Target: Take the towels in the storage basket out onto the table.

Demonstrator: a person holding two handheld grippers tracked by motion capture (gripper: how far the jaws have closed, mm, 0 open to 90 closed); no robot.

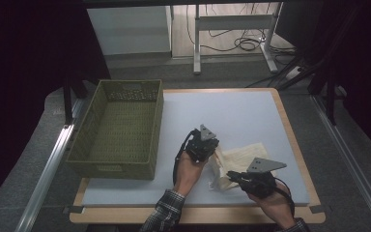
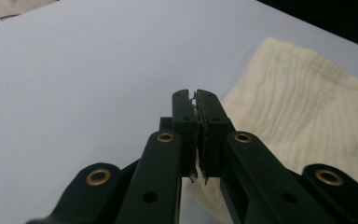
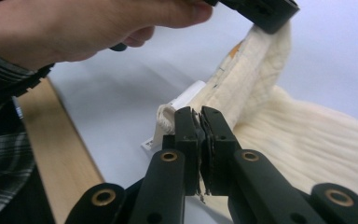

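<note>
A cream ribbed cloth lies crumpled on the pale mat, near the front right. My left gripper is shut on the cloth's left edge and holds that edge raised; in the left gripper view its jaws are closed, with the cloth spreading to the right. My right gripper is shut on the cloth's near edge. In the right gripper view the closed jaws pinch the cloth, and the left gripper grips a lifted fold above.
An olive woven basket stands on the left side of the table. The wooden table edge frames the mat. A white label hangs at the cloth's edge. Beyond the table stand a desk frame and cables.
</note>
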